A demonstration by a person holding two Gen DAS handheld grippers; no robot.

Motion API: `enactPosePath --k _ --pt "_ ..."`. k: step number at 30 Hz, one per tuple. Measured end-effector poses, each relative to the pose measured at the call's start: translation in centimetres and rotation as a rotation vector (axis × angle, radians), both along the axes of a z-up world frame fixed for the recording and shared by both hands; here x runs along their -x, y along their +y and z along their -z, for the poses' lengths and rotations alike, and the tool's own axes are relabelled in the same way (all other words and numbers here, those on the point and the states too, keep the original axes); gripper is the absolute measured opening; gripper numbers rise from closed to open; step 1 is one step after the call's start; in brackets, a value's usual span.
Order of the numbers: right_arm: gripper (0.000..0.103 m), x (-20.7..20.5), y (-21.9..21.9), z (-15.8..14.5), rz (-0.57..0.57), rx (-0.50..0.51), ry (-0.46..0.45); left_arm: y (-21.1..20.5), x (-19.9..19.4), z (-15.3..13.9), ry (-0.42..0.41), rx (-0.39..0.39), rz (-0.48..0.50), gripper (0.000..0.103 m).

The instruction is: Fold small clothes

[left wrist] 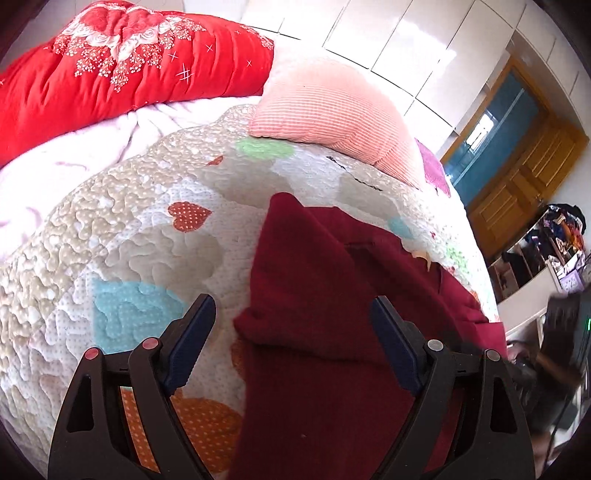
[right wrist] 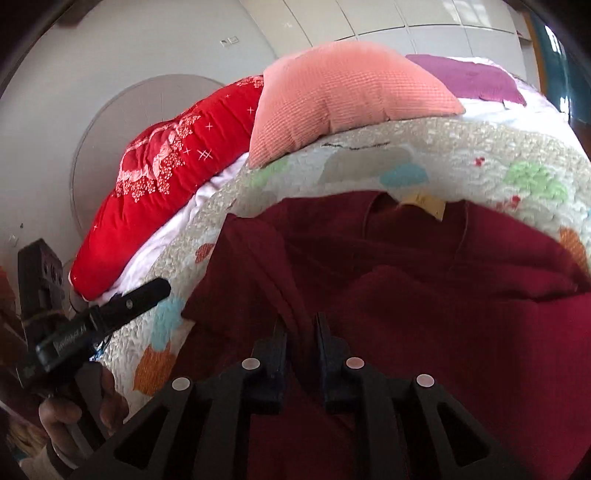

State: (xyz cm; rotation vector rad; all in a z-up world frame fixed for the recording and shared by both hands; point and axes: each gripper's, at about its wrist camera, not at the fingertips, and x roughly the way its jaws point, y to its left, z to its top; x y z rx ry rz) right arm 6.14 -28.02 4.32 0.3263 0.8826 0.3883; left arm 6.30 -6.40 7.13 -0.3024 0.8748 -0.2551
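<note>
Dark red knit garment (right wrist: 424,295) lies on the bed, spread over the quilted patchwork bedspread with coloured hearts (left wrist: 122,236), neckline with a pale yellow label (right wrist: 424,205) pointing toward the pillows. Its left side is folded inward, so a straight folded edge runs down the cloth in the left wrist view; another loose fold sits on the right half in the right wrist view.

Left gripper (left wrist: 293,339) hangs above the garment's folded edge with its jaws spread wide, nothing between the blue pads (left wrist: 195,343), not touching cloth. From the right wrist view the same gripper shows at the left edge, held by the person's hand (right wrist: 74,413), over the bedspread just beside the garment.

Right gripper (right wrist: 301,350) has its jaws drawn close together with a narrow gap. A ridge of the red cloth runs into that gap, but whether the pads actually pinch it cannot be told; the fabric there is dark and the tips overlap it.

Behind the garment: salmon-pink ribbed cushion (left wrist: 332,110) on the bedspread, bright red floral quilt (left wrist: 122,62) bundled over a pale pink sheet (left wrist: 44,173), purple cloth (right wrist: 465,75) at the far side. White cabinet panels (left wrist: 406,33) and a wooden door (left wrist: 524,162) in the background.
</note>
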Motion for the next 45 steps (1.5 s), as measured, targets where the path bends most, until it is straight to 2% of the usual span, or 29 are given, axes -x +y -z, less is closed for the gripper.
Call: enactPosePath --k 1,5,9,11,15,18,19,20,21,23,25,26,27,30,32,34,35,37,38,41,43,45 --pt "0.02 0.8 -0.3 0.1 0.005 0.011 -0.009 -0.2 -0.2 0.0 -0.004 -0.009 0.006 0.086" --pt "0.046 4.3 -3.5 -1.2 0.063 0.067 -0.069 -1.5 -1.4 -0.1 -0.025 -0.021 0.022 0.086" --pt "0.048 6.7 -7.0 -2.2 0.126 0.056 -0.083 -3.2 -2.3 0.3 0.025 0.01 0.088 0.086" --pt "0.049 7.9 -8.1 -2.3 0.155 0.061 -0.097 -3.7 -2.4 0.6 0.03 0.027 0.083 0.086" --pt "0.049 9.2 -10.9 -2.3 0.268 0.165 -0.102 -4.8 -2.9 1.5 0.055 -0.018 0.081 0.086" --pt "0.052 9.6 -13.6 -1.6 0.37 0.177 -0.067 -5.8 -3.4 2.2 0.062 -0.031 0.102 0.086" --pt "0.055 9.5 -14.3 -1.2 0.41 0.186 -0.047 -6.2 -3.5 2.4 0.06 -0.04 0.117 0.083" --pt "0.062 9.3 -15.0 -0.7 0.449 0.201 -0.025 -6.9 -3.6 2.5 0.051 -0.054 0.14 0.064" --pt "0.065 8.9 -15.7 -0.1 0.482 0.207 -0.005 -7.4 -3.6 2.5 0.047 -0.076 0.158 0.052" --pt "0.064 8.0 -16.9 1.2 0.496 0.159 0.021 -8.5 -3.5 2.3 0.036 -0.113 0.186 0.025" --pt "0.028 6.7 -17.6 2.4 0.47 0.082 0.06 -8.8 -3.3 1.6 0.016 -0.1 0.208 0.012" --pt "0.016 6.2 -17.7 2.5 0.461 0.055 0.065 -8.6 -3.1 0.9 -0.003 -0.096 0.213 0.012" --pt "0.014 6.0 -17.7 1.9 0.476 0.065 0.045 -8.2 -2.9 0.1 -0.03 -0.094 0.21 0.012" --pt "0.014 5.8 -16.0 -1.4 0.461 0.093 -0.069 -6.0 -2.1 -2.5 -0.12 -0.087 0.164 0.012" --pt "0.014 5.4 -14.7 -2.7 0.438 0.124 -0.109 -4.3 -1.9 -2.9 -0.135 -0.078 0.12 0.012" --pt "0.016 4.3 -13.4 -2.4 0.417 0.188 -0.094 -3.4 -2.2 -1.7 -0.11 -0.101 0.09 0.012" --pt "0.021 3.6 -13.0 -1.7 0.422 0.236 -0.044 -3.4 -2.4 -0.7 -0.079 -0.109 0.093 0.012" --pt "0.022 3.4 -12.8 -0.9 0.461 0.286 0.002 -3.7 -2.7 1.6 -0.002 -0.114 0.119 0.012" --pt "0.022 4.1 -12.7 -1.1 0.48 0.296 -0.018 -4.0 -2.6 2.5 0.016 -0.134 0.121 0.012" --pt "0.022 6.8 -12.0 -2.5 0.494 0.326 -0.102 -4.4 -2.2 3.1 -0.006 -0.153 0.113 0.012" --pt "0.022 8.1 -10.7 -2.5 0.413 0.325 -0.111 -4.5 -2.4 3.1 -0.004 -0.154 0.11 0.012" --pt "0.022 7.7 -9.2 -0.6 0.313 0.394 -0.045 -4.5 -2.5 3.2 0.002 -0.159 0.112 0.012"
